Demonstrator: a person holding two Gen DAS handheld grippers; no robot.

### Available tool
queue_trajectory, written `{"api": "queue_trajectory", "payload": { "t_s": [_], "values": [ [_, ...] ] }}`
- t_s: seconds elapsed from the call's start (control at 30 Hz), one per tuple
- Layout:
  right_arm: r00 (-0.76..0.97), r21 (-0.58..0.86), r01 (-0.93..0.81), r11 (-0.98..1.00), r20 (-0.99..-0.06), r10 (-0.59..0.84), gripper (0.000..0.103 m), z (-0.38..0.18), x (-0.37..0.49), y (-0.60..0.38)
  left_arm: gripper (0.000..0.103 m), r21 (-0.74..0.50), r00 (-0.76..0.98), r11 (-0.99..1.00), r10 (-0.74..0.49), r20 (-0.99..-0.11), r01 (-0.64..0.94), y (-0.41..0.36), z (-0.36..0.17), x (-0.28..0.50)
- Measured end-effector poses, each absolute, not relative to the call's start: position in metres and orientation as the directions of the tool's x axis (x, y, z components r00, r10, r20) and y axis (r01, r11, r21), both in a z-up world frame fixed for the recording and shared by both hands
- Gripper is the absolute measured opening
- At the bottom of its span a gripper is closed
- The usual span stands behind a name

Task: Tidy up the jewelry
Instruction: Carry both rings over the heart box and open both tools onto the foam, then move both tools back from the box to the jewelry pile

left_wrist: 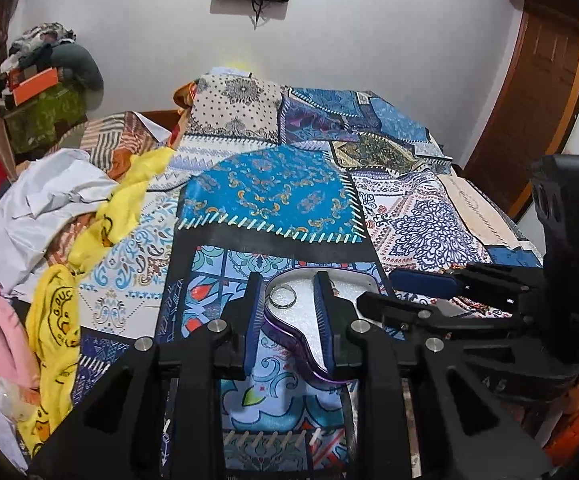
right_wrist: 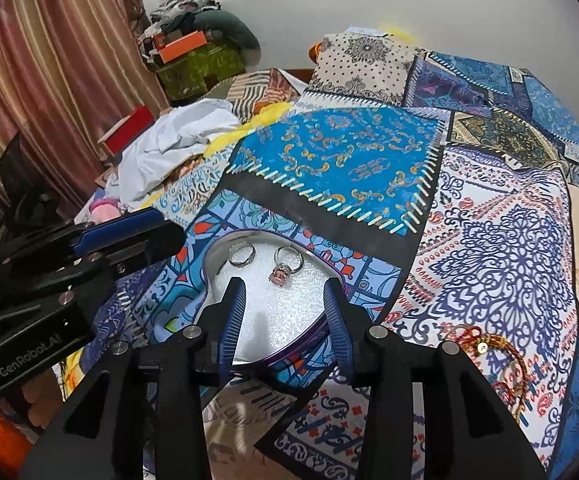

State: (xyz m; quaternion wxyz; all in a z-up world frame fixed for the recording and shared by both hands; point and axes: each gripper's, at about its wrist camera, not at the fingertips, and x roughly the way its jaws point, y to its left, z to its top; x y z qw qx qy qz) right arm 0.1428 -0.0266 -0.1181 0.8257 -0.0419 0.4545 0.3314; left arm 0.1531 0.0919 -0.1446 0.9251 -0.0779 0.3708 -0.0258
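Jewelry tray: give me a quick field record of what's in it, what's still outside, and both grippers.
tray: purple-rimmed tray with white foam, on patterned bedspread
in tray: plain ring; pink-stone ring
outside tray: bracelet, on bedspread right of tray
left gripper: open, empty, over tray
right gripper: open, empty, over foam

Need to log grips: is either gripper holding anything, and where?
Nothing is held. Left gripper and right gripper both stand open above the jewelry tray, pads bare.
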Motion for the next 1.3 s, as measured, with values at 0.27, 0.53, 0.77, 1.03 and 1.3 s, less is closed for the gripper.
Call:
{"api": "queue_trajectory", "payload": {
  "t_s": [0.27, 0.53, 0.77, 1.03, 1.3],
  "values": [
    [0.425, 0.226, -0.567, 0.792, -0.743, 0.517, 0.037, -0.093, 0.132, -0.045, 0.028, -0.144, 0.751, 0.990, -0.089, -0.655, -0.008, 0.082, -0.123, 0.135],
    [0.504, 0.203, -0.537, 0.819, -0.701, 0.505, 0.037, -0.066, 0.116, -0.075, 0.036, -0.130, 0.771, 0.991, -0.096, -0.630, 0.017, 0.059, -0.106, 0.124],
    [0.565, 0.182, -0.488, 0.854, -0.680, 0.468, 0.037, -0.055, 0.108, -0.110, 0.039, -0.124, 0.764, 0.991, -0.120, -0.634, 0.053, 0.030, -0.100, 0.125],
    [0.644, 0.142, -0.390, 0.910, -0.664, 0.380, 0.037, -0.048, 0.107, -0.164, 0.040, -0.121, 0.736, 0.987, -0.159, -0.658, 0.105, -0.004, -0.105, 0.133],
    [0.658, 0.137, -0.325, 0.936, -0.678, 0.328, 0.038, -0.058, 0.109, -0.200, 0.040, -0.154, 0.669, 0.977, -0.214, -0.711, 0.150, -0.035, -0.131, 0.152]
  ]
}}
